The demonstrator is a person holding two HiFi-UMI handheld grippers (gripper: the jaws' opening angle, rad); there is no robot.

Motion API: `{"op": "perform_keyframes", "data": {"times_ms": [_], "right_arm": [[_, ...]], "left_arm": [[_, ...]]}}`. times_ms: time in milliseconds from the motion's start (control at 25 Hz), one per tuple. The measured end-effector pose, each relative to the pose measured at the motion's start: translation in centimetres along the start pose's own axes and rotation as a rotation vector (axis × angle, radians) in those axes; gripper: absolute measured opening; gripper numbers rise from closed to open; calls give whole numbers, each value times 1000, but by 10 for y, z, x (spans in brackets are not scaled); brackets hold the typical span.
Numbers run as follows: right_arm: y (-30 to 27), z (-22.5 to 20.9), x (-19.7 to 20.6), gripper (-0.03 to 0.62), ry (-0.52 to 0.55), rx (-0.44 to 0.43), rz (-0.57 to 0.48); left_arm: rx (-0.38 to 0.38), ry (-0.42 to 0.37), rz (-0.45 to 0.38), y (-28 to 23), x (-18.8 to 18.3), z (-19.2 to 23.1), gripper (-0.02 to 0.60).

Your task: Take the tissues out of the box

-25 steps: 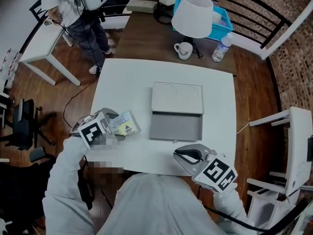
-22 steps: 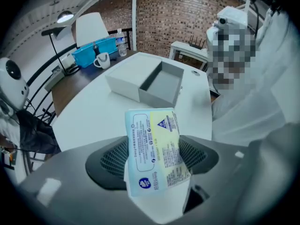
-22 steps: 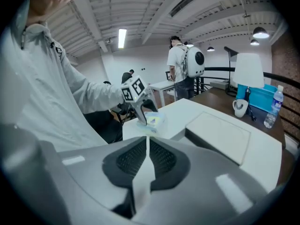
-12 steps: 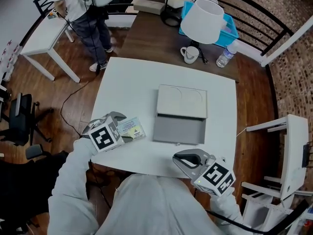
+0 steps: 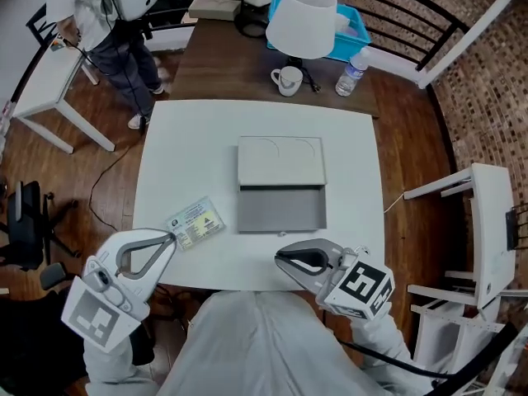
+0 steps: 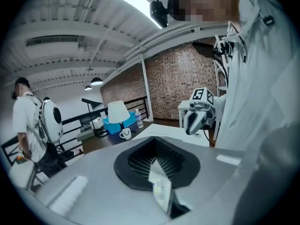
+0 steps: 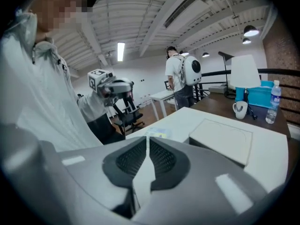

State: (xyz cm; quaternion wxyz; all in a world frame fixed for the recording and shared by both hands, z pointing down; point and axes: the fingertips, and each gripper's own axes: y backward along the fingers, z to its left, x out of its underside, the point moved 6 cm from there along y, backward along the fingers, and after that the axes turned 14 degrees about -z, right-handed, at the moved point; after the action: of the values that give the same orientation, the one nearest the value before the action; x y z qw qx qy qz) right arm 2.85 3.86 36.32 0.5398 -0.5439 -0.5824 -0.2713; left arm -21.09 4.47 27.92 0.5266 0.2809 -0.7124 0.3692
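A flat box [image 5: 280, 185] lies mid-table on the white table [image 5: 198, 139], with its pale lid [image 5: 280, 160] at the far side and a grey face [image 5: 280, 209] nearer me. Left of it lies a small tissue packet [image 5: 195, 223]. My left gripper [image 5: 171, 238] is shut on the packet's near-left edge; in the left gripper view the packet [image 6: 161, 191] shows edge-on between the pads of that gripper [image 6: 157, 172]. My right gripper [image 5: 281, 259] hovers shut at the table's near edge, just in front of the box, with nothing seen in it [image 7: 147, 142].
Beyond the white table, a brown table carries a lamp [image 5: 301, 19], a mug [image 5: 287, 79], a water bottle [image 5: 351, 74] and a blue bin [image 5: 351, 33]. A person [image 5: 107, 7] stands at the far left. A white chair [image 5: 487, 229] is at the right.
My left gripper has swung back toward me, its marker cube now below the table edge, and its jaws have shut on the packet's edge. The right gripper has hardly moved.
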Motion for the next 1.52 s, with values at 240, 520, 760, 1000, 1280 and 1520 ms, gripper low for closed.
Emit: {"op": "perform_keyframes", "data": {"times_ms": [240, 520, 760, 1000, 1280, 1520], "right_arm": [[2, 6, -13, 17, 5, -54, -50], [5, 6, -21, 2, 10, -54, -88], [4, 7, -16, 2, 20, -34, -67], [2, 6, -16, 2, 13, -35, -69], [3, 4, -18, 2, 8, -34, -80], [-8, 6, -20, 2, 12, -60, -84]], "left_arm": [[-51, 361, -160, -29, 48, -51, 14], [-25, 375, -218, -32, 40, -44, 14], [-45, 322, -171, -31, 41, -41, 14], [-33, 308, -159, -34, 41, -42, 14], [-32, 294, -136, -33, 42, -40, 14], [-66, 283, -144, -20, 38, -38, 14]]}}
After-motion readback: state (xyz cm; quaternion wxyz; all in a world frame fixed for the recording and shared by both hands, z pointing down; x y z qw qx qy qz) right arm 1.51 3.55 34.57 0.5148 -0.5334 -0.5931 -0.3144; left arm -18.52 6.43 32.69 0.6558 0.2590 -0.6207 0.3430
